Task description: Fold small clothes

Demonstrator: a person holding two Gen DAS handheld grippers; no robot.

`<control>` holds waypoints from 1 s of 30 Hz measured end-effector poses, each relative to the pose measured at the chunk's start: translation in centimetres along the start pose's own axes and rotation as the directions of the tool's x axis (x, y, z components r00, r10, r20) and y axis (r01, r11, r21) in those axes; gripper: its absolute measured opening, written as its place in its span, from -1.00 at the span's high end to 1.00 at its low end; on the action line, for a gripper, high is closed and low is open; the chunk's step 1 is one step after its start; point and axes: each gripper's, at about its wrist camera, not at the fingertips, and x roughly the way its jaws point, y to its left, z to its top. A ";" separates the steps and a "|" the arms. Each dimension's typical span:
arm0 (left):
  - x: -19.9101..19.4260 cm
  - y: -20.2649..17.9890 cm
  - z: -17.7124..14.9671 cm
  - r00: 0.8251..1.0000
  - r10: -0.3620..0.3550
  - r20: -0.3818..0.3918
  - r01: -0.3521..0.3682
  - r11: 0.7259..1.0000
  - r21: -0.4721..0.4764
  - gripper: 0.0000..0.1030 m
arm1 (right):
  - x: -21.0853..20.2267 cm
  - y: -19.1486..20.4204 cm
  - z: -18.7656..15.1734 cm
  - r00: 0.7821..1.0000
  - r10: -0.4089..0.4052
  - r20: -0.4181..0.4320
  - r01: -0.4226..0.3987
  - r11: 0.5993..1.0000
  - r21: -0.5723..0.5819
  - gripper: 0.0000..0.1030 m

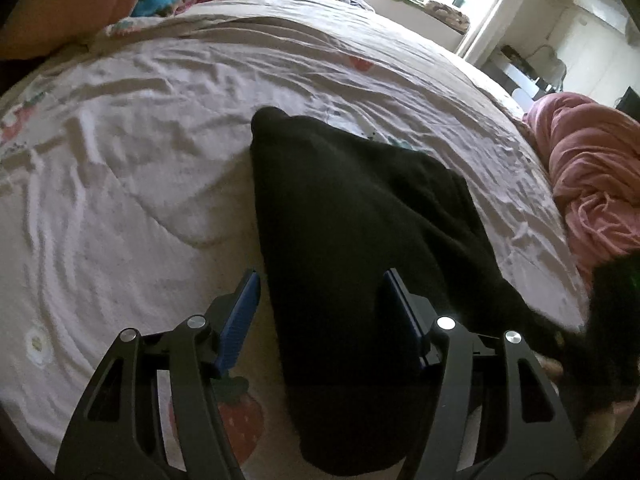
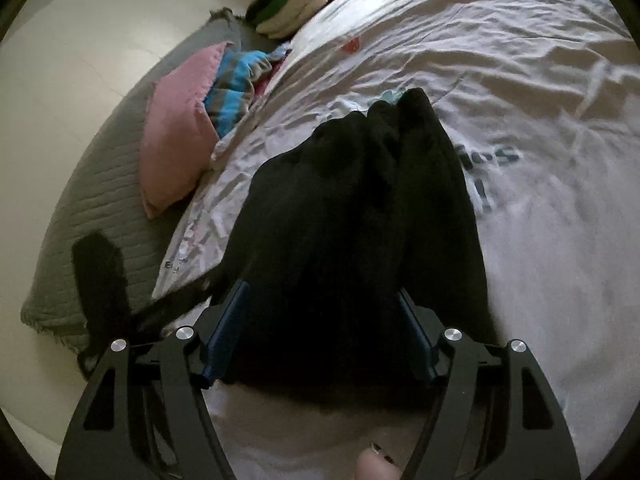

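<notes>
Two grippers were over the bed, both w/ jaws spread. Left gripper [image 1: 320, 284] had its blue pads apart, nothing pinched; the black garment [image 1: 352, 248] lay on the sheet between and beyond them, pads not pressing on it as far as could be seen. Right gripper [image 2: 322, 296] likewise stood wide, pads either side of the same black garment [image 2: 360, 216], no squeeze visible, tho the cloth was so dark that contact at the pad faces was hard to judge.

Garment was a long dark heap, roughly folded lengthwise, w/ creases running along it in the right wrist view, its far end narrowing toward the middle of the bed. It lay on the white printed sheet [image 1: 132, 152], which was wrinkled and carried a strawberry print [image 1: 240, 412] near the left gripper.

Pink bundle of cloth [image 1: 592, 176] sat at the bed's right edge in the left view. In the right view a pink pillow [image 2: 180, 132] lay on a grey quilted cover [image 2: 92, 208], just beside a blue-striped cloth [image 2: 236, 88]. A fingertip [image 2: 376, 468] showed at the bottom edge.
</notes>
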 end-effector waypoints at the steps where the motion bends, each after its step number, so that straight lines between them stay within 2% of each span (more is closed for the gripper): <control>1: -0.1 0.2 -0.1 1.000 -0.007 -0.003 0.007 1.000 -0.002 -0.06 | 0.5 -0.3 0.8 1.000 -0.011 -0.021 0.011 1.000 0.005 -0.36; 4: -0.3 0.1 -0.2 1.000 -0.018 -0.005 0.018 1.000 0.003 -0.07 | 1.7 -1.1 2.4 0.998 -0.017 -0.054 0.017 1.000 0.005 -0.33; 6: -0.3 0.1 -0.3 1.000 -0.022 -0.005 0.022 1.000 0.004 -0.07 | 2.2 -1.2 3.0 0.997 0.002 -0.077 -0.002 1.000 -0.006 -0.20; 8: -0.2 0.0 -0.4 1.000 -0.026 -0.008 0.026 1.000 0.005 -0.07 | 2.6 -0.8 3.5 0.996 -0.027 -0.084 0.024 0.999 -0.033 -0.01; 12: -0.2 -0.1 -0.4 1.000 -0.027 -0.009 0.027 1.000 0.002 -0.07 | 3.1 0.8 3.4 0.994 -0.059 -0.089 0.046 0.990 -0.134 0.15; 14: -0.2 -0.1 -0.4 1.000 -0.027 -0.009 0.027 1.000 0.002 -0.07 | 3.4 1.7 3.5 0.994 -0.088 -0.068 0.073 0.978 -0.197 0.49; 17: -0.4 -0.1 -0.4 1.000 -0.025 -0.009 0.025 1.000 0.004 -0.07 | 2.9 3.2 3.6 0.994 -0.107 -0.010 0.100 0.954 -0.282 0.58; 24: -1.3 -1.2 0.0 0.998 -0.061 0.000 0.061 0.998 0.022 -0.08 | 0.4 5.5 3.8 0.981 -0.172 0.091 0.194 0.888 -0.417 0.60; 27: -1.2 -2.1 -0.1 0.998 -0.065 -0.012 0.066 0.997 0.045 -0.08 | -0.4 4.3 3.8 0.965 -0.240 0.108 0.263 0.864 -0.429 0.60; 30: -0.6 -2.7 -0.5 0.998 -0.061 -0.029 0.063 0.996 0.058 -0.08 | 0.5 1.6 3.5 0.952 -0.299 0.067 0.301 0.870 -0.391 0.60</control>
